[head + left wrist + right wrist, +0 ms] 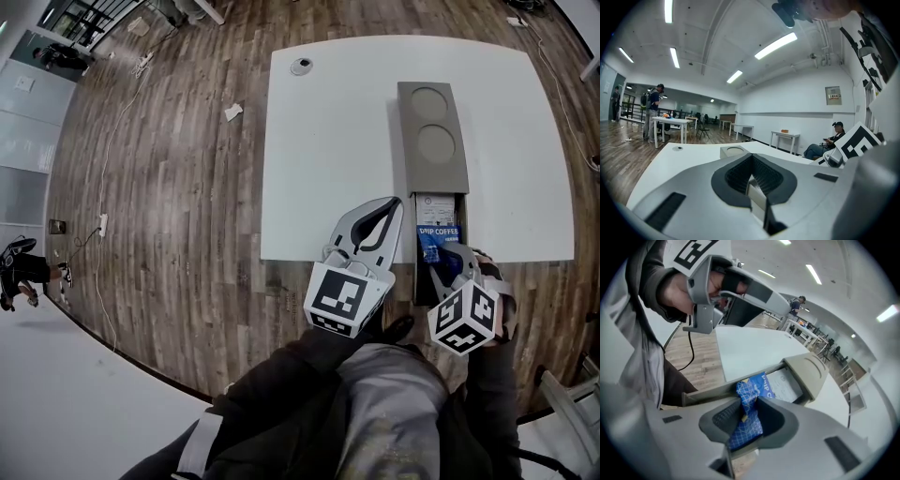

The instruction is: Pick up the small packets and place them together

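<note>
From the head view, a long grey box with two round dents in its lid (432,141) lies on a white square table (328,141). Its open end holds a white paper packet (435,208) and a blue coffee packet (437,239). The left gripper (392,208) is just beside the box. The right gripper (448,255) is at the blue packet.

In the left gripper view, the left gripper (751,159) has its jaws pressed together with nothing in them.

In the right gripper view, the right gripper (747,404) squeezes the blue coffee packet (757,385), which is crumpled between its jaws. The packet's top end is over the open box, by the white packet (785,385).
</note>
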